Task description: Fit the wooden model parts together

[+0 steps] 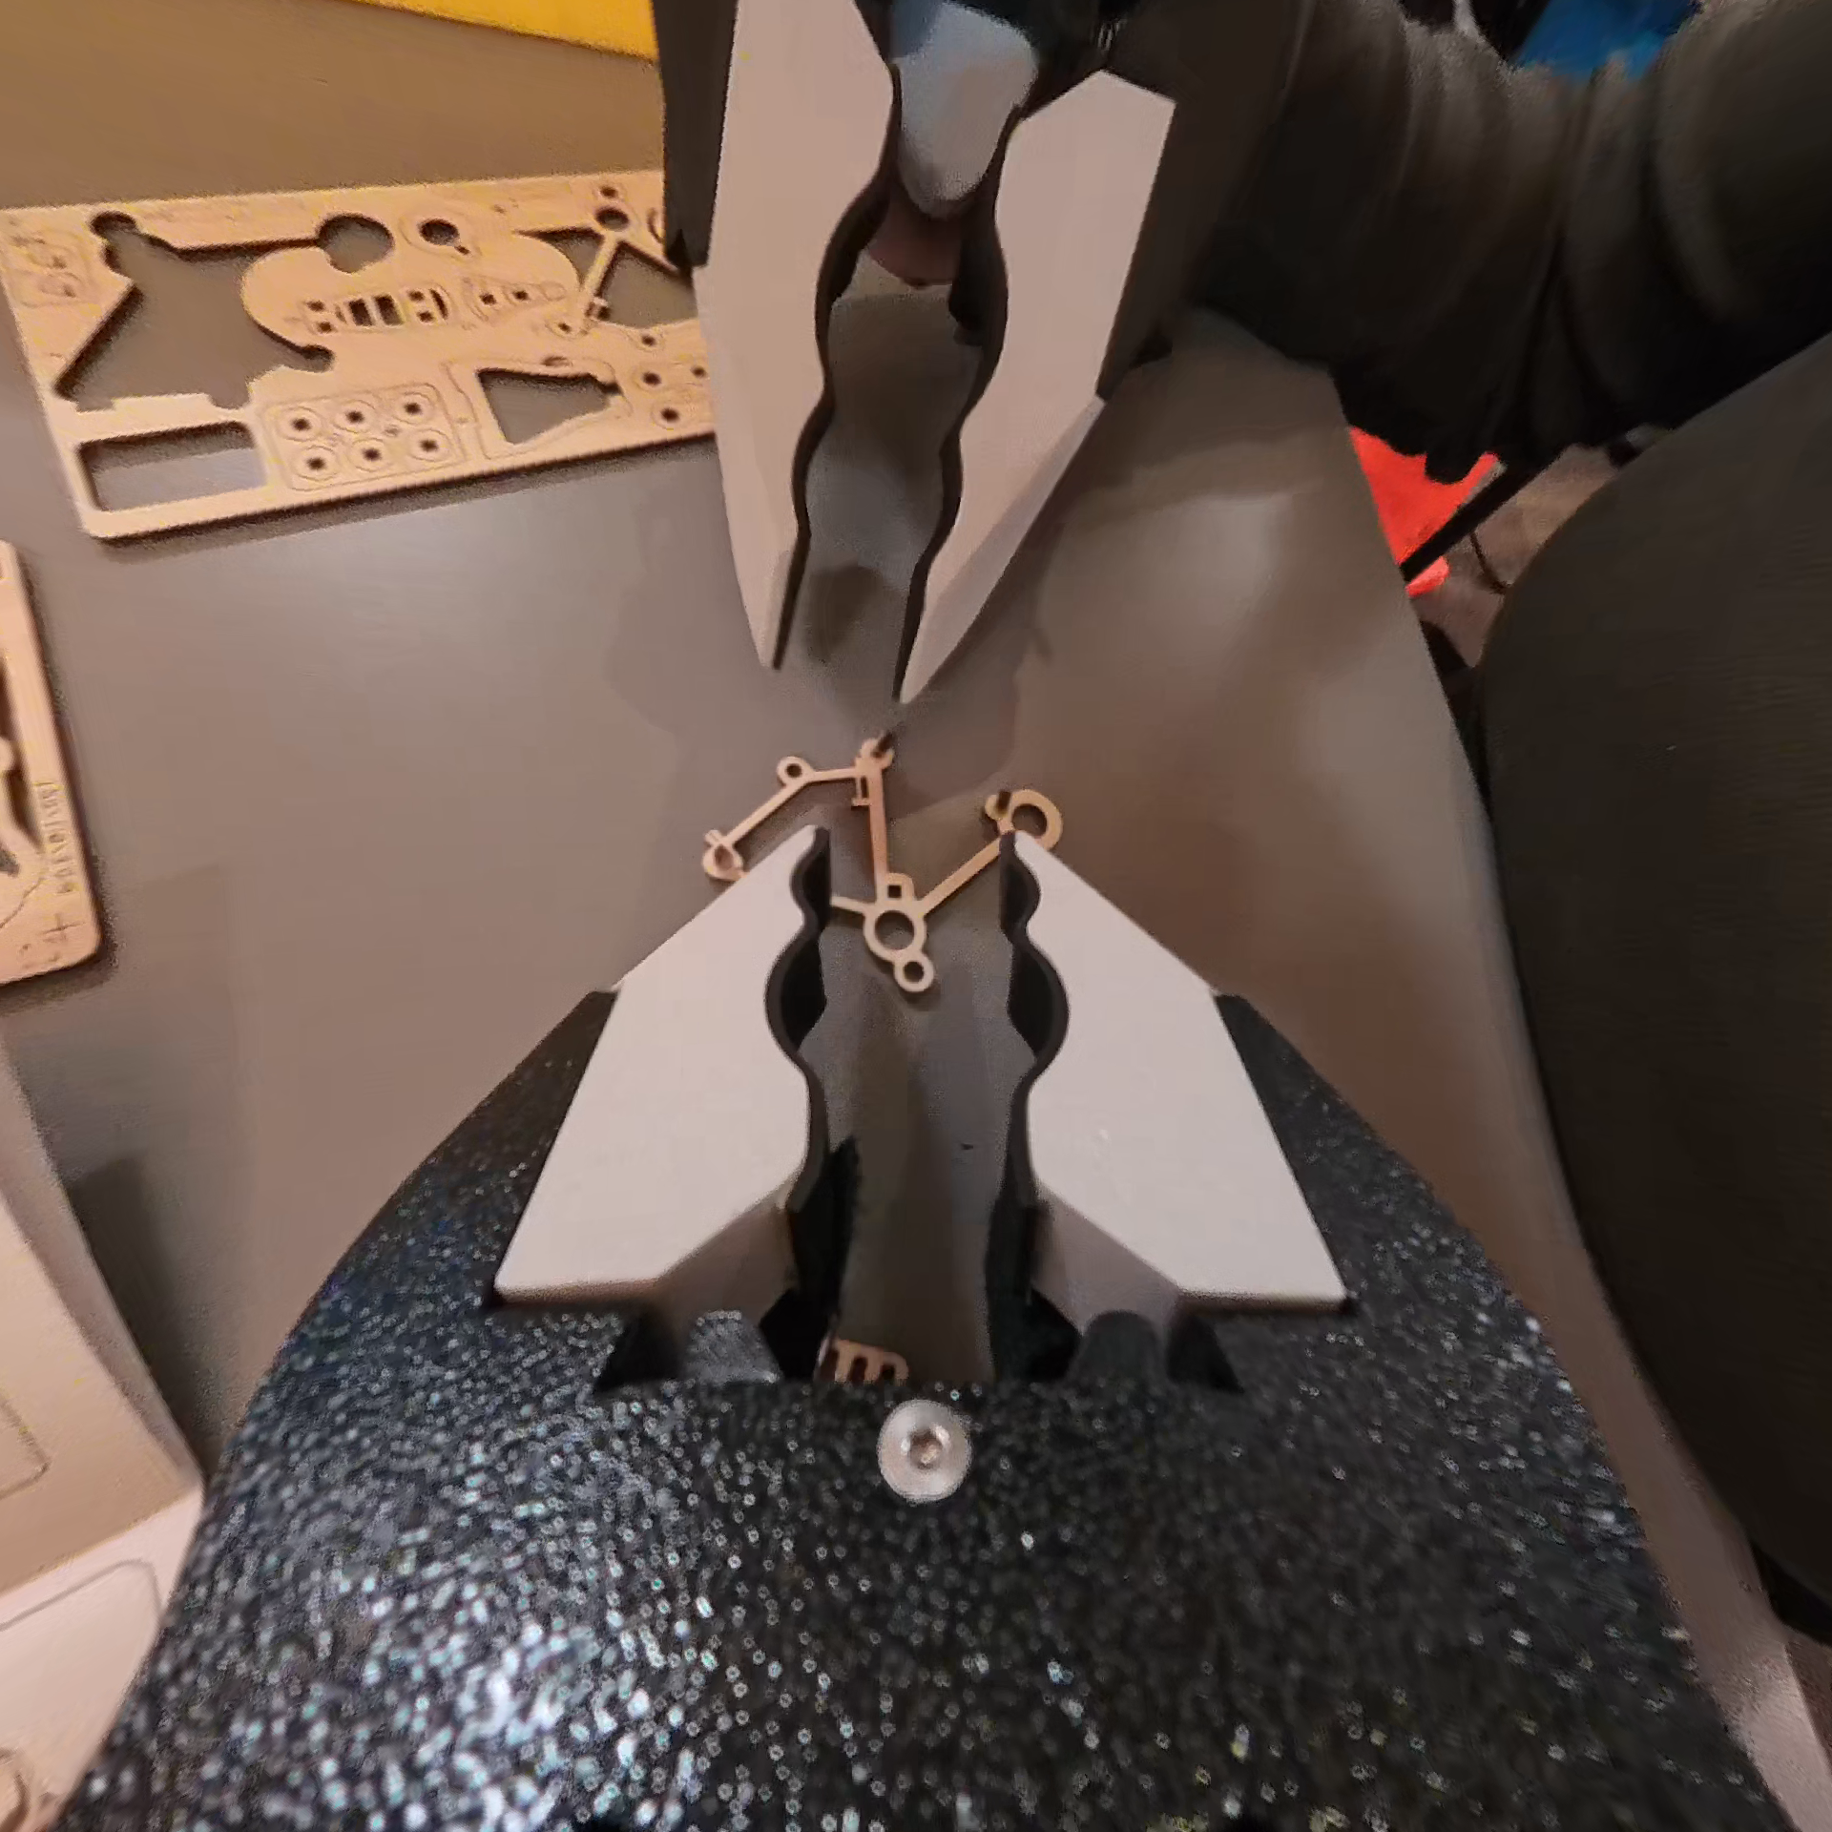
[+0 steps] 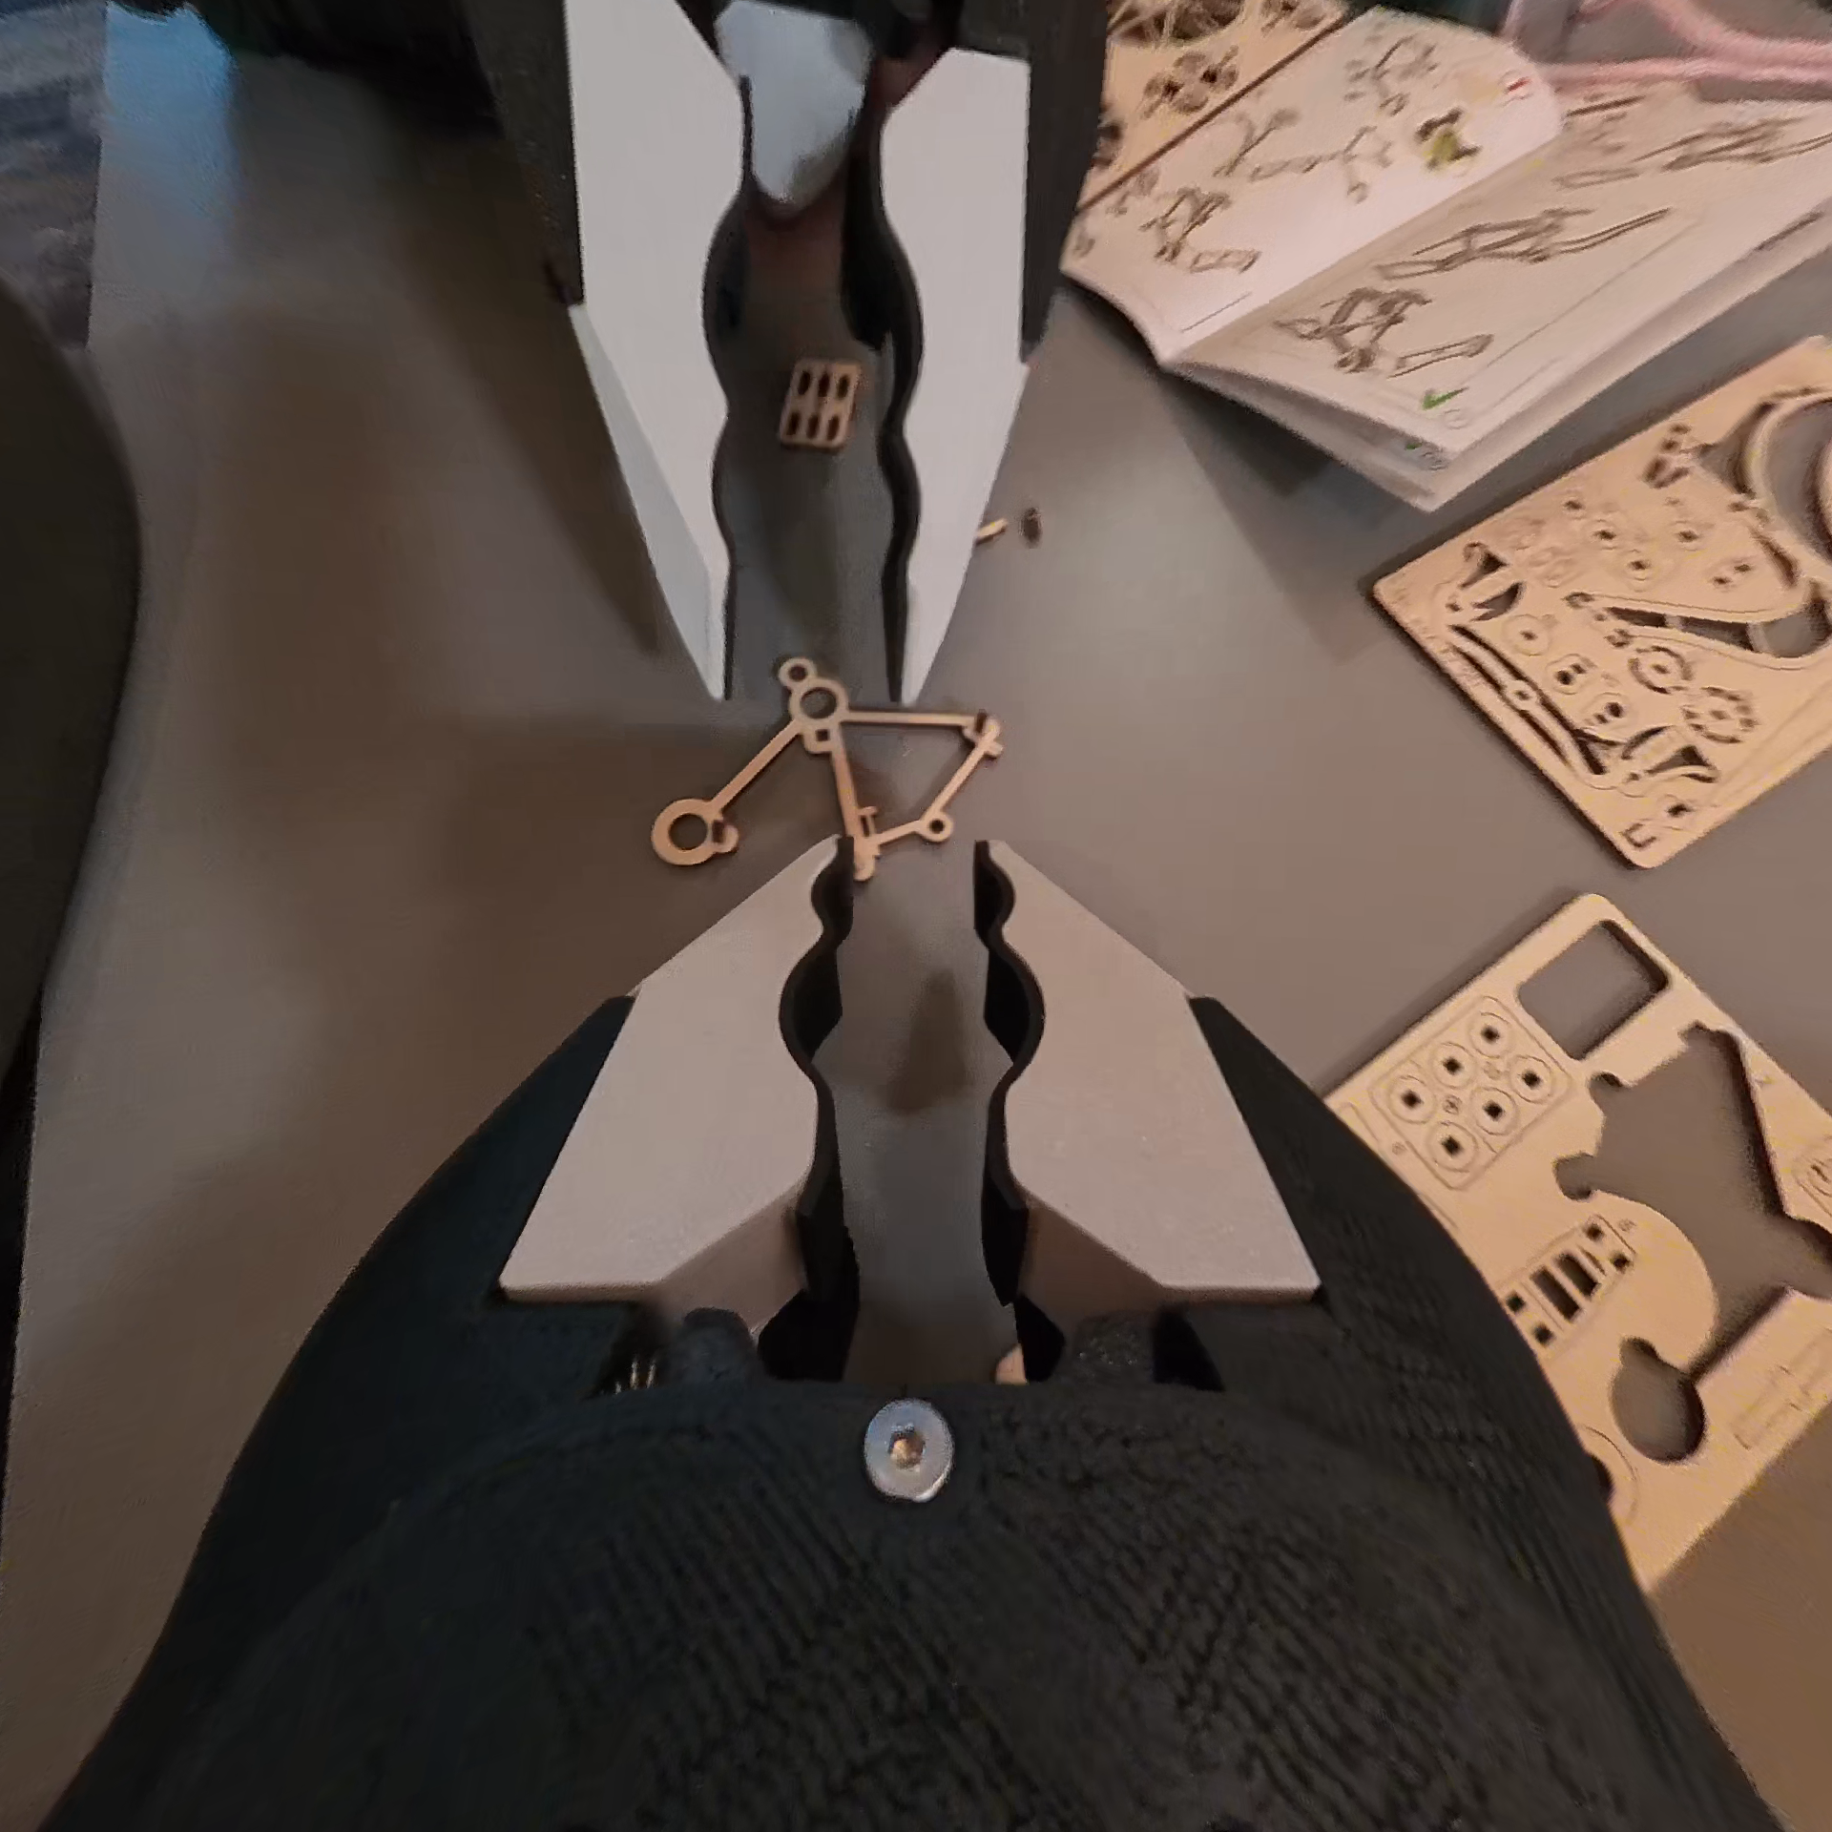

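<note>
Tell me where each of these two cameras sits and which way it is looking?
Left wrist view: sits on the left gripper, looks along its open fingers at the thin wooden frame piece flat on the grey table; the right gripper faces it.
Right wrist view: sits on the right gripper, looks the opposite way at the same piece; the left gripper faces it.
Shared: frame piece, table, both grippers, a punched-out wooden sheet.

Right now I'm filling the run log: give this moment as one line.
wooden frame part: flat on table | left gripper: open, straddling it | right gripper: open, facing | grasp: none
</note>
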`<state>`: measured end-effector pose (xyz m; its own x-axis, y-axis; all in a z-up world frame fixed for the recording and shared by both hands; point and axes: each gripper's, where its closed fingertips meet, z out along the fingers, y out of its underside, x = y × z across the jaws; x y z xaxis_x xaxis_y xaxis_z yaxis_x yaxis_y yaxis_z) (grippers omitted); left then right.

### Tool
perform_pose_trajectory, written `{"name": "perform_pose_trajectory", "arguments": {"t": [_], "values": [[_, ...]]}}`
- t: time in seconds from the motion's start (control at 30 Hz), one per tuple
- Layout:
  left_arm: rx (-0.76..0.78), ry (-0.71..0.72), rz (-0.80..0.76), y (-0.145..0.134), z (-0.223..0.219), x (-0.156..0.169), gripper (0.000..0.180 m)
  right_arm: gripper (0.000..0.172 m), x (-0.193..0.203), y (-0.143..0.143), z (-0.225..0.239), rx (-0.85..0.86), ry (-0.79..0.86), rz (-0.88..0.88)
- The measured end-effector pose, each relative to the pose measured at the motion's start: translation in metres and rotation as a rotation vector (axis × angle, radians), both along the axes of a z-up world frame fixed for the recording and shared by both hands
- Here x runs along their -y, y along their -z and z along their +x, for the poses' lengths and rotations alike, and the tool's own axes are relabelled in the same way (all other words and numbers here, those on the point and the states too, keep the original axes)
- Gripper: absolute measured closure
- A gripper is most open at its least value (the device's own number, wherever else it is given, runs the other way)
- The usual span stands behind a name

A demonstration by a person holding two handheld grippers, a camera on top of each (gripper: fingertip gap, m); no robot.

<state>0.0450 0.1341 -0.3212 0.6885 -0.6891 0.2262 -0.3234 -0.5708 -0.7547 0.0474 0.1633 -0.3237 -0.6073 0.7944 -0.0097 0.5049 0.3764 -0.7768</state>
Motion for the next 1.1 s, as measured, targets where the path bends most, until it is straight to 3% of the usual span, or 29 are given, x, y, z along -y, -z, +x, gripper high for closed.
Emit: {"name": "perform_pose_trajectory", "arguments": {"t": [0.2,0.37,0.43,0.57,0.83,1.1], "values": [[0.094,-0.078,0.047,-0.014,-0.002,0.013,0.145,0.149,-0.023,-0.023,-0.011,-0.144,0.105,-0.015],[0.132,-0.188,0.310,-0.038,-0.009,0.009,0.144,0.149,-0.041,-0.049,-0.023,-0.382,0.205,0.085],[0.161,-0.194,0.348,-0.044,-0.007,0.014,0.144,0.153,-0.039,-0.059,-0.025,-0.478,0.222,0.072],[0.257,-0.188,0.305,-0.037,0.008,0.023,0.139,0.153,-0.029,-0.065,-0.027,-0.568,0.211,0.012],[0.335,-0.314,0.560,-0.071,-0.004,0.022,0.139,0.150,-0.018,-0.078,-0.022,-0.790,0.145,0.081],[0.181,-0.308,0.753,-0.078,-0.012,0.024,0.148,0.150,0.001,-0.084,-0.025,-0.825,0.015,-0.001]]}}
